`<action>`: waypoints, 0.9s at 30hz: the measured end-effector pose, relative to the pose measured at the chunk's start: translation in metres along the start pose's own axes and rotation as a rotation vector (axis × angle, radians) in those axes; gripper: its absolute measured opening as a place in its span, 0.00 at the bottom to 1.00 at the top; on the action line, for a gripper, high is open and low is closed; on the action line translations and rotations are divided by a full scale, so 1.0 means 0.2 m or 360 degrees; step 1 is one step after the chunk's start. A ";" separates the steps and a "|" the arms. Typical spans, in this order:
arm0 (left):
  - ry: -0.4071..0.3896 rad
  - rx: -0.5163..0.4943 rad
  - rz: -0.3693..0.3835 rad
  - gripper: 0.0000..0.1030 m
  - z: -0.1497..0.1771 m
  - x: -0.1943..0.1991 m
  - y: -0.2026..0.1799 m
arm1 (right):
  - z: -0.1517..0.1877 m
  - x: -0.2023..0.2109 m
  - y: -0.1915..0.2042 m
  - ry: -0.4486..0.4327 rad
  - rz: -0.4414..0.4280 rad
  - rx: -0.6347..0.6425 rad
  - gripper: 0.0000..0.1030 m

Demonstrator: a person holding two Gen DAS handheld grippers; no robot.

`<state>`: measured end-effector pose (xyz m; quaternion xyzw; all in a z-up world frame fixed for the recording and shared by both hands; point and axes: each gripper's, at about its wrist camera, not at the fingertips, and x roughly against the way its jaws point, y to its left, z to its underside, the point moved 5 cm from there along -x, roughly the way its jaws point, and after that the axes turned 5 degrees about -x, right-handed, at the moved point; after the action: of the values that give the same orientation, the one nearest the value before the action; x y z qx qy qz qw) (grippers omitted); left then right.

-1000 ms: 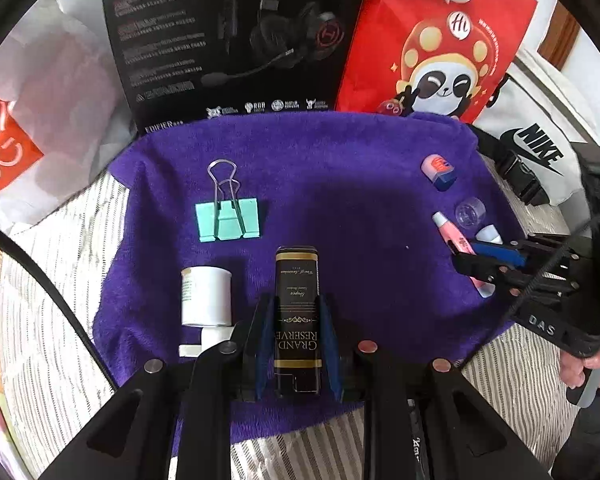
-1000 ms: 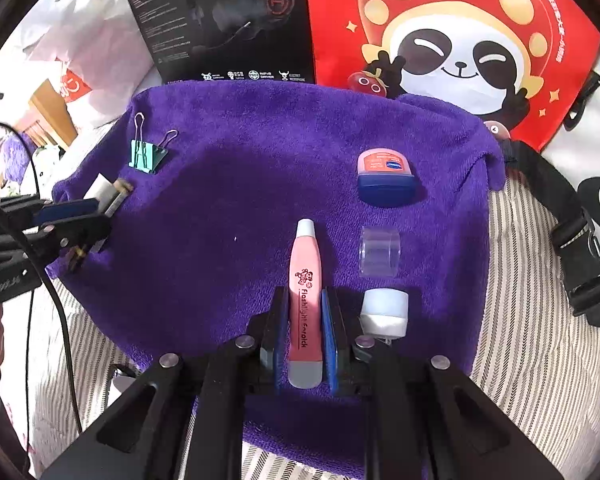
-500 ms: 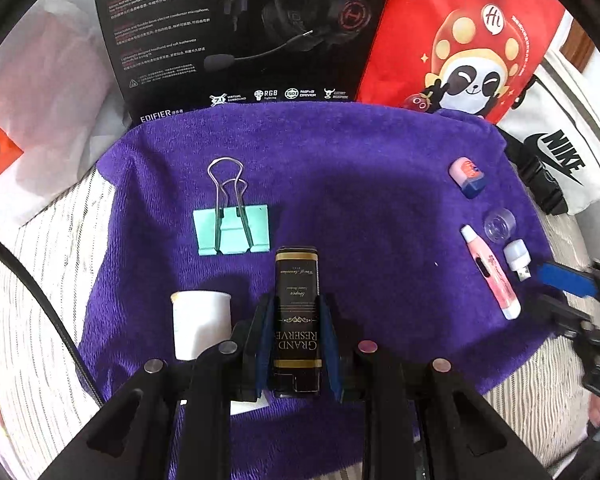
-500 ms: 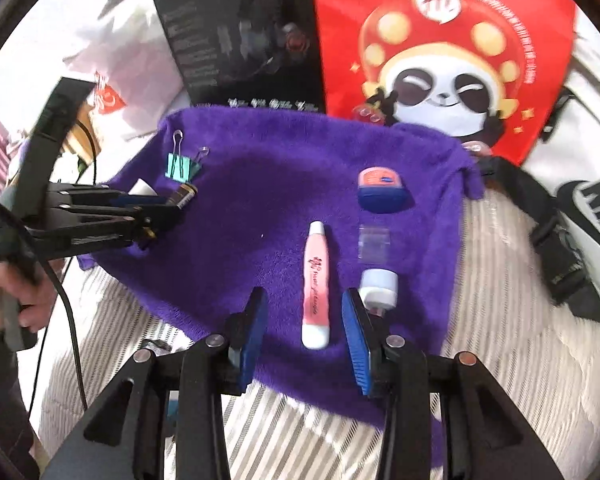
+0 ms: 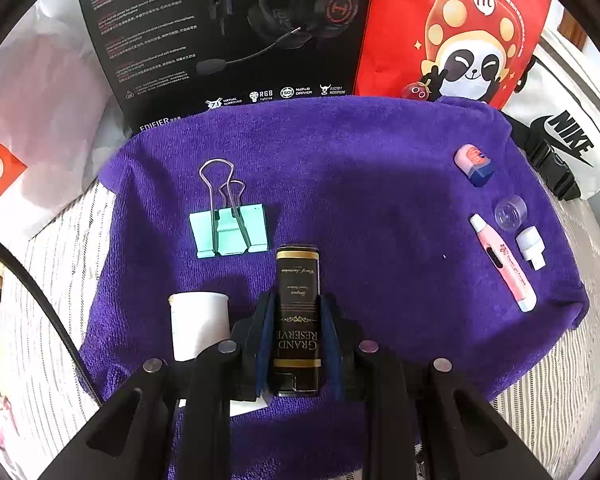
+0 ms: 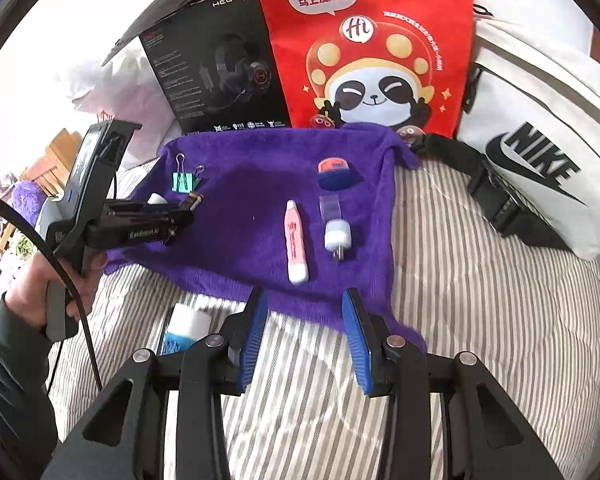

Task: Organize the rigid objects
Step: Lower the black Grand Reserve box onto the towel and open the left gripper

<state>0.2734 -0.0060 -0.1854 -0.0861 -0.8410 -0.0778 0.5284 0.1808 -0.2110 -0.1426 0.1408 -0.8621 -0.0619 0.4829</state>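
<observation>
Left wrist view: my left gripper [image 5: 298, 332] is clamped on a slim black rectangular tin with gold lettering [image 5: 297, 312], its blue pads pressing both long sides. The tin lies flat on the purple terry towel [image 5: 360, 200], its far end just short of a mint-green metal binder clip [image 5: 230, 228]. A white cylindrical plastic container [image 5: 198, 322] lies just left of the left finger. Compared with a second ago the grip is unchanged, and the right gripper that stood over the towel's right edge has left this view. There lie a pink pen-shaped tube [image 5: 504, 264], a small white plug-shaped cap [image 5: 531, 246], a clear plastic cap [image 5: 510, 213] and a pink-and-blue rounded case [image 5: 474, 164].

Right wrist view: my right gripper [image 6: 304, 340] stands apart and empty, over the striped bedding [image 6: 480, 280] at the towel's near edge. A second ago its pads were closed on the pink tube; the jaws have just been opening, and nothing is between them. The tube lies on the towel well ahead of the fingertips, the white cap just to its right.
</observation>
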 end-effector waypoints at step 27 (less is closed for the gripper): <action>-0.0006 -0.0029 0.0094 0.40 0.31 0.34 -0.24 | 0.32 0.27 0.01 -0.0009 0.0034 -0.0030 0.41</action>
<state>0.1787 -0.0351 -0.1519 -0.1157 -0.8383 -0.0697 0.5281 0.1000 -0.2273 -0.1310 0.1269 -0.8642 -0.0654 0.4824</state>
